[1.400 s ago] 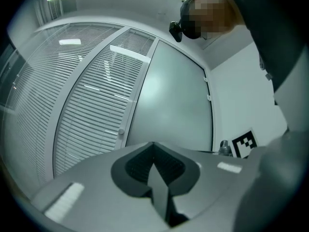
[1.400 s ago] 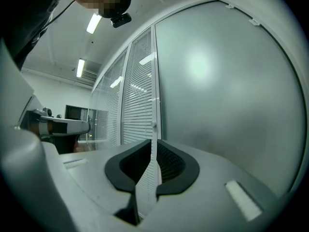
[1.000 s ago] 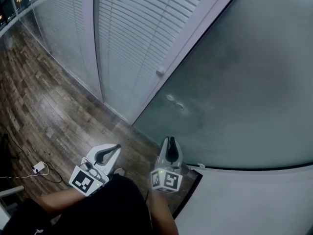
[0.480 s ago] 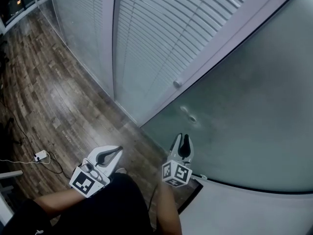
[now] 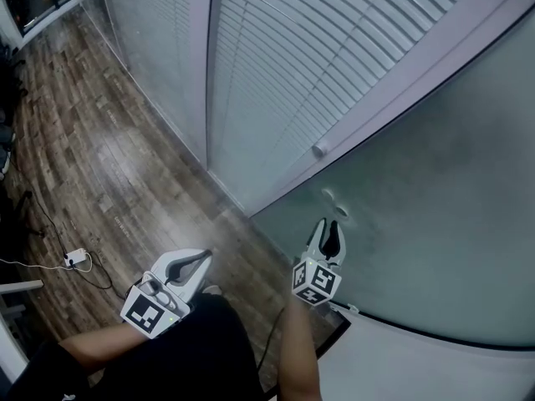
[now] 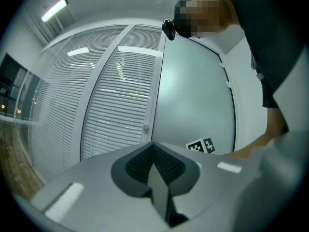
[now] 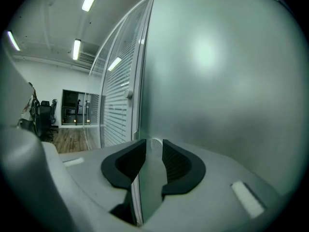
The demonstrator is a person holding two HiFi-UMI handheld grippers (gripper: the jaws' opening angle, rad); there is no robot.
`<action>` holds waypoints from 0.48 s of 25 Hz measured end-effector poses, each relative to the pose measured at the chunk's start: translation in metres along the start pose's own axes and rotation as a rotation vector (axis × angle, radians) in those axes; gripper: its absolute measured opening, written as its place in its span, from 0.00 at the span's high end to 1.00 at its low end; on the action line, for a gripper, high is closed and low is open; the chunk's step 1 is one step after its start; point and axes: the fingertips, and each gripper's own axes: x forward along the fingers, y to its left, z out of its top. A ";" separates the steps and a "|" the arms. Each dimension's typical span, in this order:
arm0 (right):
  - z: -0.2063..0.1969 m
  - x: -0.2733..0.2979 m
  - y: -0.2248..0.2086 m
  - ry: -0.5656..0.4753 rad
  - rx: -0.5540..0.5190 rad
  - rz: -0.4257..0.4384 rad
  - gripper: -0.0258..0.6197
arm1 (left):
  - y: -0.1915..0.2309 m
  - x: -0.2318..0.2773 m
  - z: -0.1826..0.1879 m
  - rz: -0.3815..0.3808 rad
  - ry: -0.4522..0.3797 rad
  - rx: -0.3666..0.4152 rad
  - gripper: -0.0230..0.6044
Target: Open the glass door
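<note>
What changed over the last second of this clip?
The right tongs moved forward, closer to the glass door. Their jaws have just been opening, and nothing is gripped between them. The left tongs stayed shut and about where they were.

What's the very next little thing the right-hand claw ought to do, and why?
Probably ease the right gripper forward onto the small fitting on the glass door: its jaws have just been opening, they grip nothing yet, and the fitting sits just ahead.
</note>
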 end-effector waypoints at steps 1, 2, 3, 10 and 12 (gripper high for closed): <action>-0.002 0.002 -0.003 0.005 0.005 -0.007 0.82 | 0.001 0.001 0.000 0.007 -0.002 0.000 0.96; -0.005 0.004 -0.006 0.010 0.009 -0.013 0.82 | 0.003 0.002 0.000 0.012 -0.005 0.000 0.96; -0.009 0.006 -0.008 0.014 0.013 -0.019 0.82 | 0.004 0.003 0.000 0.017 -0.007 0.001 0.96; -0.017 0.025 -0.018 0.034 0.016 -0.028 0.82 | 0.012 0.001 -0.001 0.042 0.008 0.003 0.96; -0.020 0.033 -0.021 0.045 0.012 -0.032 0.81 | 0.013 0.000 -0.001 0.046 0.016 0.004 0.96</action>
